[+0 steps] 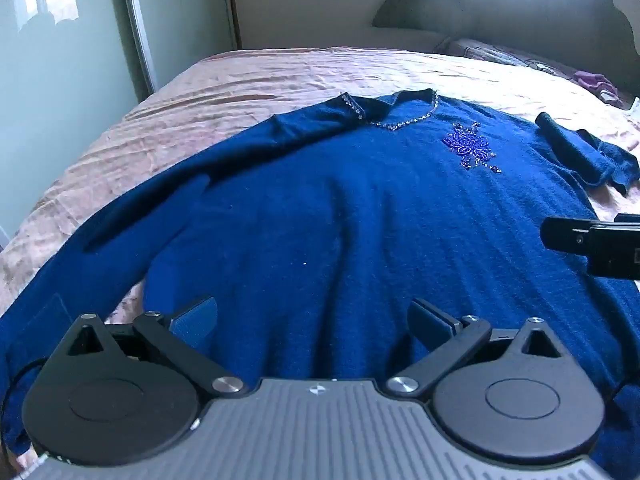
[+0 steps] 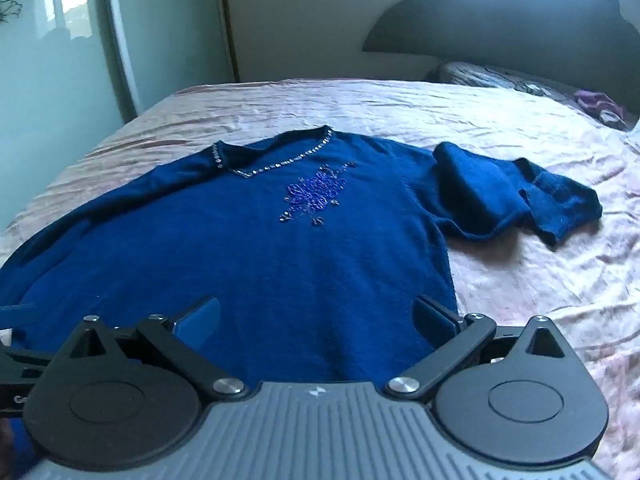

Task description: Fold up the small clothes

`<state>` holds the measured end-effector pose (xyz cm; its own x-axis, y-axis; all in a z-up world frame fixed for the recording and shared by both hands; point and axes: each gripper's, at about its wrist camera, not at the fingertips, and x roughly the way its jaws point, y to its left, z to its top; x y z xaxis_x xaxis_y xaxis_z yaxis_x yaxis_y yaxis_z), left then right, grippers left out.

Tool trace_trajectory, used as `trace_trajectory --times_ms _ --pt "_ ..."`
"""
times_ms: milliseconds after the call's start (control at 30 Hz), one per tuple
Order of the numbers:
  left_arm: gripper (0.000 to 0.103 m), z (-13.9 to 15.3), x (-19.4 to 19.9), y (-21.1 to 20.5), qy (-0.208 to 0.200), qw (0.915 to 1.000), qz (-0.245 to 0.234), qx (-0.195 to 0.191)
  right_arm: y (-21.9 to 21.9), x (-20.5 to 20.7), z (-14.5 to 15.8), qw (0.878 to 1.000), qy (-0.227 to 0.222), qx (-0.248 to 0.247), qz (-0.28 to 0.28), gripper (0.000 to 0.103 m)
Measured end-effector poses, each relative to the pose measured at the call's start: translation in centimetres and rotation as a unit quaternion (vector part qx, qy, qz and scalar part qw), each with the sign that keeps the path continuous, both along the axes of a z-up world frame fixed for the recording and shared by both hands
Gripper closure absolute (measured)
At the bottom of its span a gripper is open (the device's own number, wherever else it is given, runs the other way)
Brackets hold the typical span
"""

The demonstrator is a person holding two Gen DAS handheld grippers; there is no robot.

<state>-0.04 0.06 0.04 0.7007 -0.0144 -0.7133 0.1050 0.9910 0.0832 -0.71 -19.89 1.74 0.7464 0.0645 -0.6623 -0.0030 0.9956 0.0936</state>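
Sweater: dark blue knitted sweater (image 1: 320, 216) lies front-up and spread flat on the bed, neckline toward the headboard; its hem runs under both gripper bodies and is cut off from view.
Bed cover: wrinkled pale pink satin bedspread (image 2: 400, 112) under the garment – bare on the far side and to the right.
Neckline: V-neck edged with small silver beads (image 2: 280, 166), with a beaded blue flower motif (image 2: 316, 196) just below it on the chest.
Right sleeve: short blue sleeve (image 2: 516, 196) bunched and folded over itself beside the body, cuff end lying on the bedspread.
Left sleeve: long blue sleeve (image 1: 168, 184) stretches down along the body's edge; its end is hidden behind the gripper housing.
Left gripper (image 1: 316, 320): fingers spread wide apart over the lower body of the sweater, nothing between them; contact with the knit cannot be made out.
Right gripper (image 2: 316, 320): likewise spread wide, holding nothing, poised above the sweater's lower right portion near its side edge – only its black tip shows in the left wrist view.
Far corner: small purple crumpled item (image 2: 596, 104) near the patterned pillow (image 2: 496, 76), too blurred to identify.
Headboard: dark scalloped headboard (image 2: 500, 12), upper part washed out by window glare.
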Motion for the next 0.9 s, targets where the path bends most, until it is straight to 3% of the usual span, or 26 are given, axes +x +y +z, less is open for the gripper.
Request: trace_trajectory --times_ms 133,333,567,900 --pt "0.001 0.2 -0.2 0.3 -0.004 0.9997 -0.007 -0.023 1.0 0.0 0.7 1.0 -0.002 0.0 0.01 0.0" --pt "0.001 -0.8 0.1 0.9 0.007 0.9984 -0.007 -0.056 -0.9 0.3 -1.5 1.0 -0.004 0.004 0.015 0.0" --pt "0.001 -0.6 -0.2 0.0 0.006 0.9993 -0.025 -0.025 -0.1 0.5 -1.4 1.0 0.006 0.002 0.002 0.0" --pt "0.001 -0.6 -0.4 -0.1 0.004 0.9991 -0.031 -0.028 -0.2 0.6 -1.7 1.0 0.013 0.005 0.001 0.0"
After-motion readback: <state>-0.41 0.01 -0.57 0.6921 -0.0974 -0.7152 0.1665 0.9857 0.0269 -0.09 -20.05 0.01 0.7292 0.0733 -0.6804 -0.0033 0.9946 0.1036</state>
